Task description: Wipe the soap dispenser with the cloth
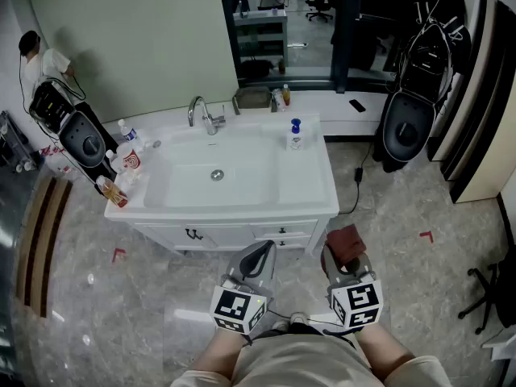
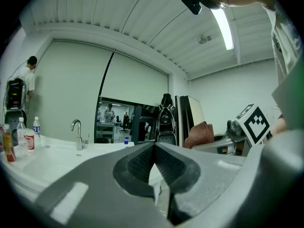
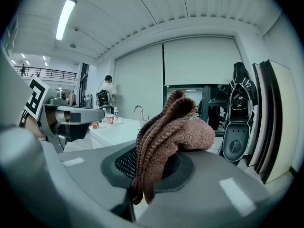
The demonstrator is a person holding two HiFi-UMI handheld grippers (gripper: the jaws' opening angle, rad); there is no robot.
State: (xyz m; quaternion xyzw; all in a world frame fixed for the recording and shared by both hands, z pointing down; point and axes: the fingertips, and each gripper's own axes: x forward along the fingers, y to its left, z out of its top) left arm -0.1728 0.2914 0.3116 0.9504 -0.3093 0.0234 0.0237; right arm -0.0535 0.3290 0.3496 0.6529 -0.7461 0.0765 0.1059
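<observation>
The soap dispenser point(image 1: 295, 135), a small clear bottle with a blue pump, stands on the right rim of the white sink counter point(image 1: 310, 192). It shows tiny and far off in the left gripper view point(image 2: 126, 140). A brown knitted cloth point(image 3: 164, 137) is pinched in my right gripper point(image 1: 345, 262), folded and bulging above the jaws; the cloth point(image 1: 345, 242) shows in front of the cabinet in the head view. My left gripper point(image 1: 256, 258) is shut with nothing between its jaws. Both grippers hang low in front of the cabinet, well short of the dispenser.
A chrome faucet point(image 1: 201, 114) rises behind the basin. Bottles and a red-and-white cup point(image 1: 131, 160) crowd the counter's left end. A person point(image 1: 44, 63) stands at the far left. Black equipment point(image 1: 407, 123) leans by the wall on the right.
</observation>
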